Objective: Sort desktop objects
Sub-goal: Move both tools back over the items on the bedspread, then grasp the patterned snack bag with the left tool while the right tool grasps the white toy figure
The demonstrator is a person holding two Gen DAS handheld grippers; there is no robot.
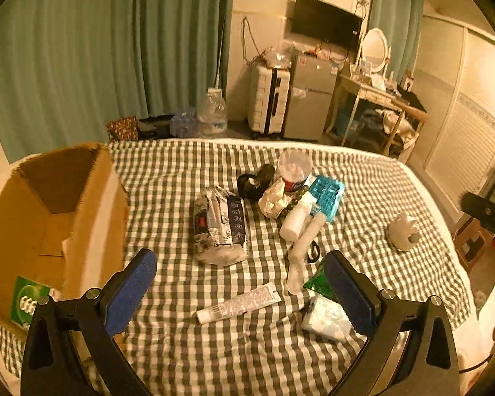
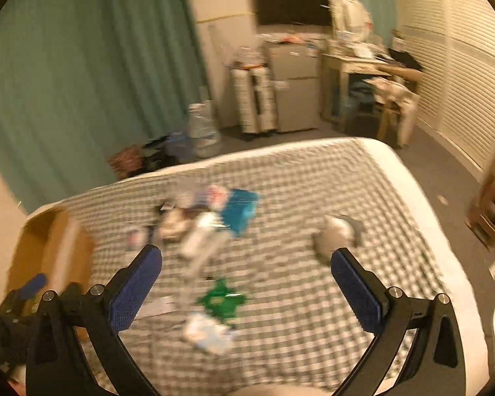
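Observation:
Loose objects lie on a checked cloth (image 1: 181,171): a silver foil pack (image 1: 219,224), a toothpaste tube (image 1: 239,303), a white bottle (image 1: 295,219), a teal block (image 1: 326,196), a green packet (image 1: 316,282), a tissue pack (image 1: 326,318) and a white figurine (image 1: 404,231). An open cardboard box (image 1: 49,217) stands at the left with a green pack (image 1: 24,300) inside. My left gripper (image 1: 241,288) is open and empty above the tube. My right gripper (image 2: 246,280) is open and empty above the green packet (image 2: 222,300); that view is blurred.
A black item (image 1: 255,181), a plastic cup (image 1: 293,168) and a crumpled wrapper (image 1: 274,198) sit in the pile. The right gripper's body (image 1: 488,213) shows at the right edge. Beyond the bed stand curtains, a suitcase (image 1: 269,102), a small fridge (image 1: 308,99) and a desk (image 1: 379,99).

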